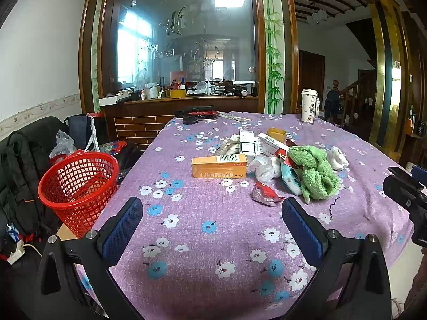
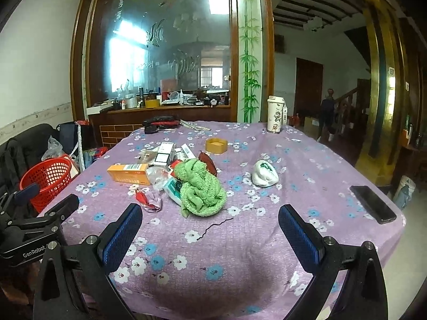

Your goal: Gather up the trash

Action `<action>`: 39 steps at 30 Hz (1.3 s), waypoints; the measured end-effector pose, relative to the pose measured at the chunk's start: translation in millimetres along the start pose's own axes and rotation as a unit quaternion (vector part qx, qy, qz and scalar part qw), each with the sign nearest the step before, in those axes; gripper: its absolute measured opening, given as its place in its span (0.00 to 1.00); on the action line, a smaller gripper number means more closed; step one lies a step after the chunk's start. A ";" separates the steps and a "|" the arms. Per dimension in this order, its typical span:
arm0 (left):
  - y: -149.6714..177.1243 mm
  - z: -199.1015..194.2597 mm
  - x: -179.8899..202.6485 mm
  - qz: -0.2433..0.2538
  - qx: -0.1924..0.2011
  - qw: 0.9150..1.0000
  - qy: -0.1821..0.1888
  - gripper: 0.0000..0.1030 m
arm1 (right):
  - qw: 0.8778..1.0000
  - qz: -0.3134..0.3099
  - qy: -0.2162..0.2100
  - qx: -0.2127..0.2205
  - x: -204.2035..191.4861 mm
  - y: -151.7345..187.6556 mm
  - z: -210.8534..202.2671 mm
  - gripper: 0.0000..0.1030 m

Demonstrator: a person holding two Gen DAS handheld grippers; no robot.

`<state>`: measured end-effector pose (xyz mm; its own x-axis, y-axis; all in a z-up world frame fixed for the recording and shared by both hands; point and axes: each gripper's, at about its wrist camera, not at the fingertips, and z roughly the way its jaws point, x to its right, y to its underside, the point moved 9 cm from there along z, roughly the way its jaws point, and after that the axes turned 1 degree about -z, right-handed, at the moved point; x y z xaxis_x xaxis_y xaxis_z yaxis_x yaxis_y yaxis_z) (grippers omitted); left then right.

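Observation:
A heap of litter lies mid-table on the purple flowered cloth (image 1: 213,213): an orange carton (image 1: 218,165), white cartons (image 1: 248,144), a clear plastic bag (image 1: 263,168), a crumpled red-and-silver wrapper (image 1: 264,193), a green towel (image 1: 315,172) and a white wad (image 1: 336,157). A red mesh basket (image 1: 77,186) stands off the table's left edge. My left gripper (image 1: 212,218) hovers open over the near cloth, holding nothing. My right gripper (image 2: 210,225) is open too, just short of the green towel (image 2: 201,186) and wrapper (image 2: 149,200). The orange carton (image 2: 129,173) lies left of it.
A black phone (image 2: 372,204) lies near the table's right edge. A white tumbler (image 2: 275,114) stands at the far side, with a yellow tape roll (image 2: 216,145) and dark items (image 2: 160,122). A black backpack (image 1: 21,176) and bags crowd the left floor.

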<state>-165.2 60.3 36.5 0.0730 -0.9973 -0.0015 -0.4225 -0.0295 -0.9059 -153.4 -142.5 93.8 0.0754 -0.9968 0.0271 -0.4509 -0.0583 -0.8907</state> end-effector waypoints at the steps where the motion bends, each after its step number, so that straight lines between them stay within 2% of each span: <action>1: 1.0 -0.3 0.0 -0.001 0.000 1.000 -0.001 1.00 | 1.000 -0.001 0.002 0.001 0.6 0.3 -0.2 1.00; 13: 3.3 8.4 2.4 0.003 -0.019 1.000 0.000 1.00 | 1.000 -0.003 0.003 -0.022 0.0 6.7 7.4 1.00; 39: 10.5 12.5 2.7 0.004 -0.026 1.000 0.000 1.00 | 0.999 0.001 -0.007 -0.040 -4.1 13.2 14.7 1.00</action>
<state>-158.1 58.2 21.6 0.0702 -0.9975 -0.0080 -0.4696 -0.0259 -0.8825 -146.6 -138.4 75.2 0.0879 -0.9960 0.0186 -0.5211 -0.0619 -0.8513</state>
